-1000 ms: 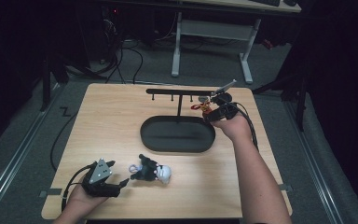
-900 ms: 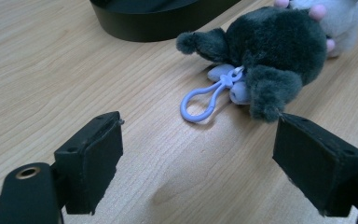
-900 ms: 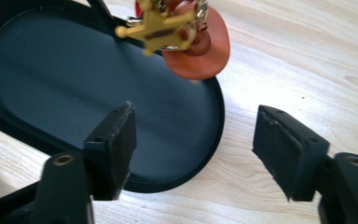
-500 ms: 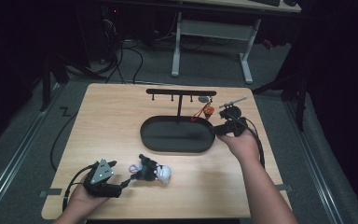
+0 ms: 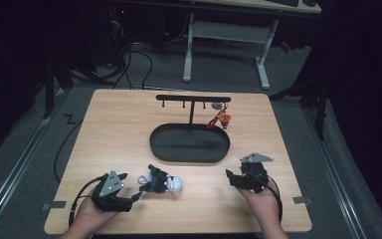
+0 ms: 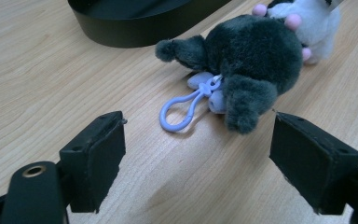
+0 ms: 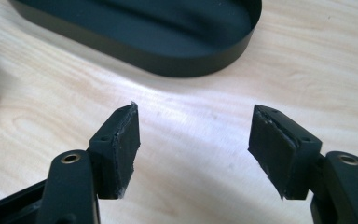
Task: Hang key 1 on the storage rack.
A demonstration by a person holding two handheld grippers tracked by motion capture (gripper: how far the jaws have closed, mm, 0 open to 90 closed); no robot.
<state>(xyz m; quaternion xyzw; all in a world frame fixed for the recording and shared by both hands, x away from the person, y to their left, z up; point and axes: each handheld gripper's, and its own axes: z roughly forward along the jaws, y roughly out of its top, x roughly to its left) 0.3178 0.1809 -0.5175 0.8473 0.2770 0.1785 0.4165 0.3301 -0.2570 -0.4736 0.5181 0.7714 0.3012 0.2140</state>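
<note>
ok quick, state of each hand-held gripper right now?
Left hand-held gripper: open, holding nothing, jaws aimed at the plush keychain on the table.
Right hand-held gripper: open, empty, facing the black oval tray.

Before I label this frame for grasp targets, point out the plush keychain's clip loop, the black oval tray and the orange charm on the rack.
clip loop (image 6: 176, 113): left gripper view, on the lavender plastic ring.
black oval tray (image 5: 154, 148): high view, on its left rim.
orange charm (image 5: 223, 118): high view, on its hanging body.
</note>
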